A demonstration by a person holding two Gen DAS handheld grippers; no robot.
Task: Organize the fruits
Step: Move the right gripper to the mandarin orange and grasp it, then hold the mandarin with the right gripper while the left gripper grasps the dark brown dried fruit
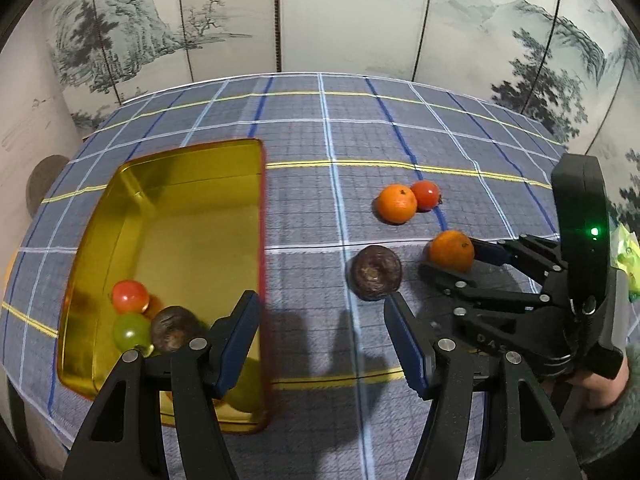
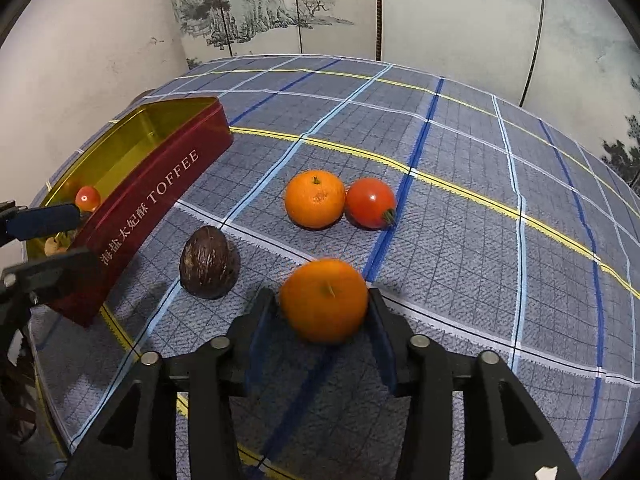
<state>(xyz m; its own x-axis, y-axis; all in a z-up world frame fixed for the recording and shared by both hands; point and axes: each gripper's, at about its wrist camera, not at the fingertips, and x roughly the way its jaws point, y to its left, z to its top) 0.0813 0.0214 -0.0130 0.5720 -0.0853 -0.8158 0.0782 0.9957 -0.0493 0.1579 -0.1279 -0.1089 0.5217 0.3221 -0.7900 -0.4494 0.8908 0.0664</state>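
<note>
- Right claw [image 2: 325,308] has its blue-padded fingers on either side of a round orange mandarin [image 2: 324,300]; whether the pads press on it I cannot tell.
- Left claw [image 1: 320,334] is spread with nothing between its fingers, above the near edge of a rectangular red tin with a gold inside [image 1: 192,216].
- Inside that tin lie a red tomato [image 1: 129,296], a green fruit [image 1: 130,331] and a dark brown wrinkled fruit [image 1: 174,328].
- On the blue checked cloth of the surface [image 2: 480,208], a second dark brown wrinkled fruit [image 2: 209,262] sits just beside the tin.
- Farther back, another orange mandarin [image 2: 315,199] touches a second red tomato [image 2: 370,202].
</note>
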